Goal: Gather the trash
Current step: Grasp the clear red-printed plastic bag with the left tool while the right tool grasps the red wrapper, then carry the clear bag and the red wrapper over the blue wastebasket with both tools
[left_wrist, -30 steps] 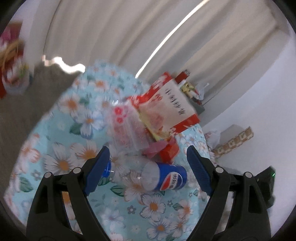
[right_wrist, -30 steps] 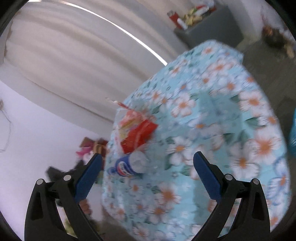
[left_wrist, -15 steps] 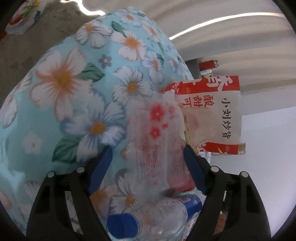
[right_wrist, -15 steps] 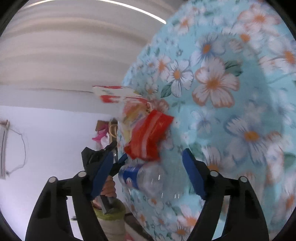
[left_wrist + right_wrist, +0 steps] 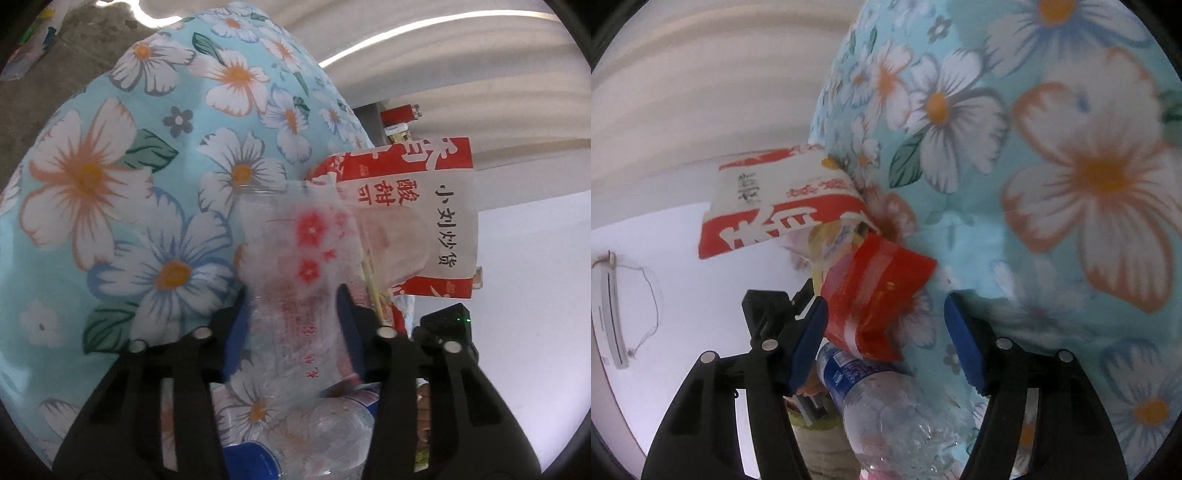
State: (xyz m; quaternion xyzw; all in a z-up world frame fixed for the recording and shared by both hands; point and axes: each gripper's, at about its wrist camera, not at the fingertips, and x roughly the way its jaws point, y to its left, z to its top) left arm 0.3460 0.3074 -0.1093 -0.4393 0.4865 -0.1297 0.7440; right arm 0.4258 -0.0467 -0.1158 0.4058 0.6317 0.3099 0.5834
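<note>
A pile of trash lies at the edge of the flowered tablecloth (image 5: 110,184). My left gripper (image 5: 291,295) has its jaws closing, and both blue pads touch the sides of a clear plastic wrapper (image 5: 306,243) printed with red flowers. Below it lies a crushed plastic bottle (image 5: 325,432) with a blue cap. A red and white snack bag (image 5: 424,221) lies just behind. My right gripper (image 5: 884,306) is also closing around a red wrapper (image 5: 879,295). Its left pad meets the wrapper and its right pad stands apart. The bottle (image 5: 894,413) lies under these fingers.
The snack bag (image 5: 768,199) overhangs the table edge. The other gripper's black body (image 5: 764,314) and a hand sit just beyond the pile. A grey floor (image 5: 55,74) and a shelf with red items (image 5: 399,114) lie past the table.
Both grippers have come down and forward onto the pile. The left jaws narrowed onto the clear wrapper. The right jaws narrowed around the red wrapper.
</note>
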